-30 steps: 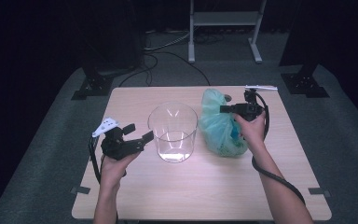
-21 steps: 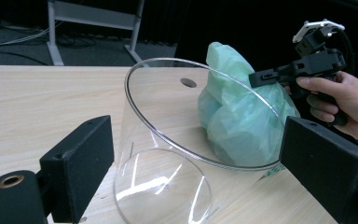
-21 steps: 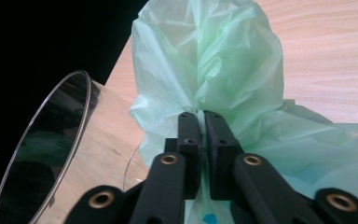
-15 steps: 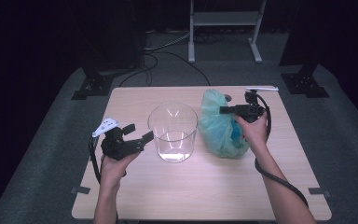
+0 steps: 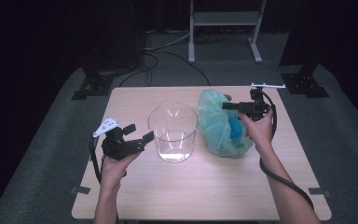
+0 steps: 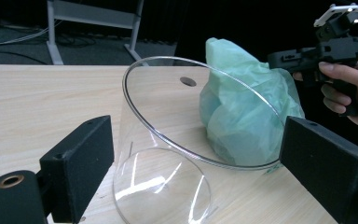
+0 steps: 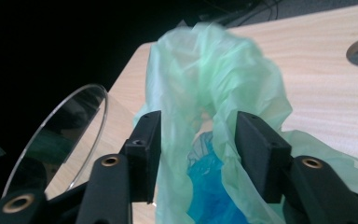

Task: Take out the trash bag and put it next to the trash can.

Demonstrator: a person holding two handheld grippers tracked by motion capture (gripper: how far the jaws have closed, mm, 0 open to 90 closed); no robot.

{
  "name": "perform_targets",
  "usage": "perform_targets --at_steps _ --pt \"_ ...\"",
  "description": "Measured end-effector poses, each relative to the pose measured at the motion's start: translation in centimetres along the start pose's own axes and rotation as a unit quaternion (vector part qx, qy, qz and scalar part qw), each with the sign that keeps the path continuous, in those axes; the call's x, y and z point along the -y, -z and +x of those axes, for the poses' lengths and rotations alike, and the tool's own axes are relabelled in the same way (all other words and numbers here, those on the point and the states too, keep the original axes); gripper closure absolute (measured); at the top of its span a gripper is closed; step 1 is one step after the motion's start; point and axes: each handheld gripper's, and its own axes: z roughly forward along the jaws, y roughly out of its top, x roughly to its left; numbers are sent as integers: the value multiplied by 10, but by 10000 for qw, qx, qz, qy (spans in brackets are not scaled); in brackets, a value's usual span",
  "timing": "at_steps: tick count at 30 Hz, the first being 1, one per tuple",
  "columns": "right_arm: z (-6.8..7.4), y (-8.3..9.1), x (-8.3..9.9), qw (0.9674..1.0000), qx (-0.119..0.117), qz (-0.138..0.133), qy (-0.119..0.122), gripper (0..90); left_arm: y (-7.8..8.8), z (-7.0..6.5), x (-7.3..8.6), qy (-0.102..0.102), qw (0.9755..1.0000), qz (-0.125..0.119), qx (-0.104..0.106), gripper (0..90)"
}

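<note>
1. Clear plastic tub [image 5: 173,132] stands mid-bench [image 5: 205,196], empty.
2. Just right of the tub, a green bag [image 5: 219,123] holds something blue [image 5: 236,130].
3. Right hand-held gripper [image 7: 198,149] has just been opening, jaws loose astride the bag's top.
4. Left hand-held gripper [image 6: 193,158], released, straddles the tub untouched.

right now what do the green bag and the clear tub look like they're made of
Green bag: thin, soft plastic film, it seems; crumpled, translucent, something blue shows through it.
Clear tub: rigid clear plastic or glass, glossy; the table grain shows through its wall. Which one, I cannot tell.
</note>
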Motion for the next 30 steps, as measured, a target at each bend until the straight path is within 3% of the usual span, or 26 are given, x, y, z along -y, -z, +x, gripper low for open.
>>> perform_targets --at_steps 10,30 --pt "4 16 -5 9992 -110 -379 114 450 -1 0 0 1 10000 17 6 90" --pt "-11 43 11 9985 -239 -498 -14 433 -3 -3 0 -2 10000 24 70 90"
